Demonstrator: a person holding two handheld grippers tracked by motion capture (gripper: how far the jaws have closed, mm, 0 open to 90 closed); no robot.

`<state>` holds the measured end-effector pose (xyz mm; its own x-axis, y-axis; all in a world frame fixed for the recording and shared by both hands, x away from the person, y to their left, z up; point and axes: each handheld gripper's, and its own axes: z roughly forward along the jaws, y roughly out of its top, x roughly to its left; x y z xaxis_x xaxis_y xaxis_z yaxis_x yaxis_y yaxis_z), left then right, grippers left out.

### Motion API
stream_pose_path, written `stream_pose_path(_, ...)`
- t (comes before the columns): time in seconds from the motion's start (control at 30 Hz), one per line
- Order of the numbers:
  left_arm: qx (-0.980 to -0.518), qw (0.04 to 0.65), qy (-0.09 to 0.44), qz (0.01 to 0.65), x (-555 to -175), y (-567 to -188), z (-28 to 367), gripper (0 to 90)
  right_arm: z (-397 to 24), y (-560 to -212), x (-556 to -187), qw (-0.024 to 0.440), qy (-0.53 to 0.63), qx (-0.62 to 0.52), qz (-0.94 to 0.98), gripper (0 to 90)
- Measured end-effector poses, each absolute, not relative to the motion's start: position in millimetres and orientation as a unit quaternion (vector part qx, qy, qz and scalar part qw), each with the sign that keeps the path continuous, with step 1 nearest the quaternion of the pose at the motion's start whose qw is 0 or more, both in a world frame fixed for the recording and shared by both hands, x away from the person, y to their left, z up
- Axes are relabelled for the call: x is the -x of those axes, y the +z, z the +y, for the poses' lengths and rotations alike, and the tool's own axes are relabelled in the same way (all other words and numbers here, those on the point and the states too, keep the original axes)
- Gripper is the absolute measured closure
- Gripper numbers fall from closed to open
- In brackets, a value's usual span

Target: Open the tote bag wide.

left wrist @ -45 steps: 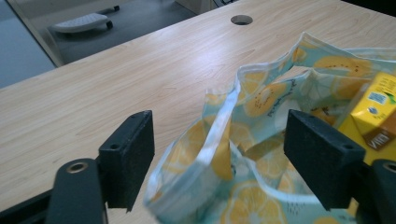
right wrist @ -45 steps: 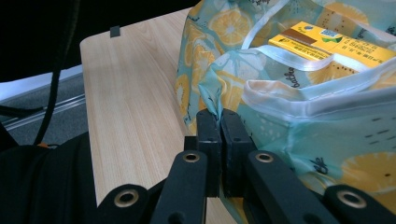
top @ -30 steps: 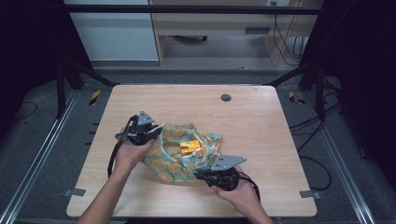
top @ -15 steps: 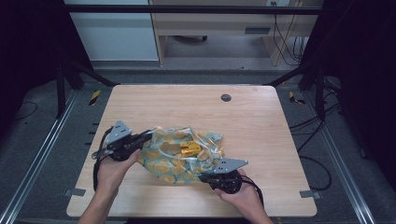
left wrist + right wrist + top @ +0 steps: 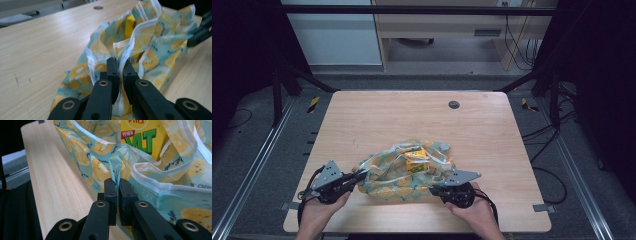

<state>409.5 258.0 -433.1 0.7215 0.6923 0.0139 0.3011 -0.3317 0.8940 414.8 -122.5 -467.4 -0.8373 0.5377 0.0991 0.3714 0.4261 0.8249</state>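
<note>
- Pale wood-grain table (image 5: 377, 120), smooth, bare but for a dark round plug far beyond the bag.
- Lemon-print bag (image 5: 397, 182) slumped near the table's front edge: thin, soft film, likely light and slippery.
- Yellow carton (image 5: 417, 159) inside, stiffer.
- Left claw (image 5: 119, 65) pinched on the white-trimmed rim; right claw (image 5: 118, 185) likewise.
- Best held by the rim.

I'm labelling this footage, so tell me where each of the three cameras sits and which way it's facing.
High view: above the person's side, looking forward and down on the wooden table; both hands show, with left gripper and right gripper.
Left gripper view: rides that gripper, looking along its jaws, shut on the lemon-print plastic bag at its white-edged rim.
Right gripper view: rides that gripper, looking along its jaws pinching the bag toward a yellow drink carton inside.
Shared: all three show the bag; the left gripper view also catches the right gripper.
</note>
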Motion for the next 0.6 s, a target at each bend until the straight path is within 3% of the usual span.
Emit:
stream_pose_path(0.23, -0.831, 0.427, 0.192, 0.299, -408, -451, 253, 87.5, -126, -471, -414, 0.091, 0.441, -0.275, 0.85, 87.3)
stream_pose_path(0.6, -0.837, 0.389, 0.186, 0.337, -419, -469, 260, 88.0, -132, -478, -416, 0.081, 0.415, -0.291, 0.858, 89.0)
